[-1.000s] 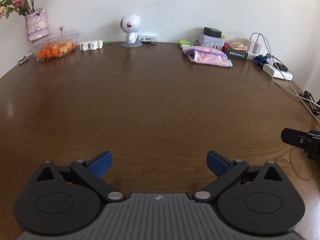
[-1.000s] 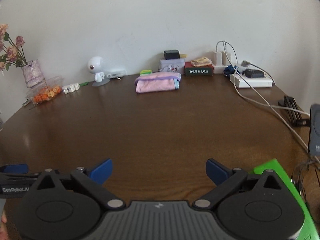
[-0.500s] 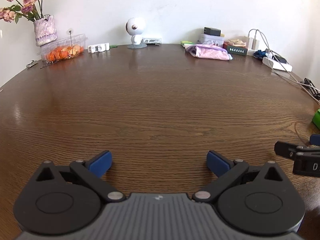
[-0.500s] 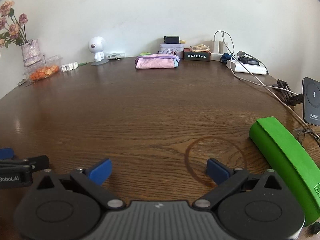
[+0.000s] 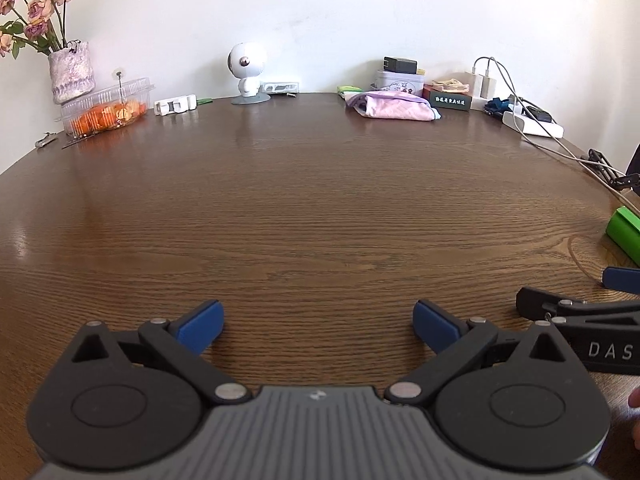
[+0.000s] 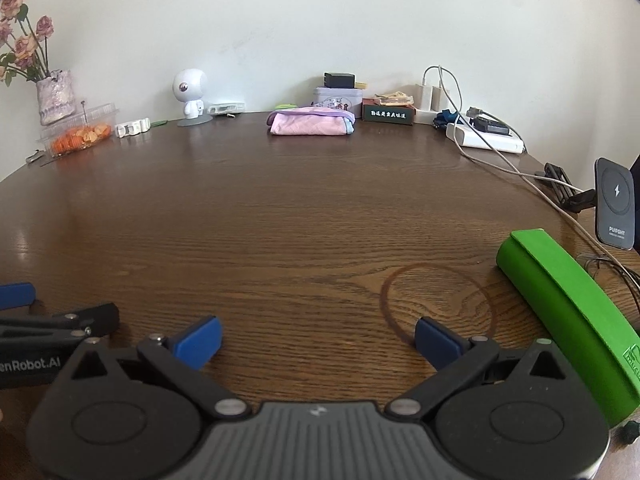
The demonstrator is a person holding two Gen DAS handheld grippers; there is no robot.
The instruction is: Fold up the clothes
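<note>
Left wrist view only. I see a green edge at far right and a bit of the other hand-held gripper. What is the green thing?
Observer: In the right wrist view it is a long green case lying flat on the table, to the right of the right hand-held gripper.
Operator: State of that gripper?
Observer: Open, with only bare wood between its fingers.
Operator: Anything beyond the case?
Observer: A black charging stand with a lightning mark stands upright near the table's right edge, behind the green case.
</note>
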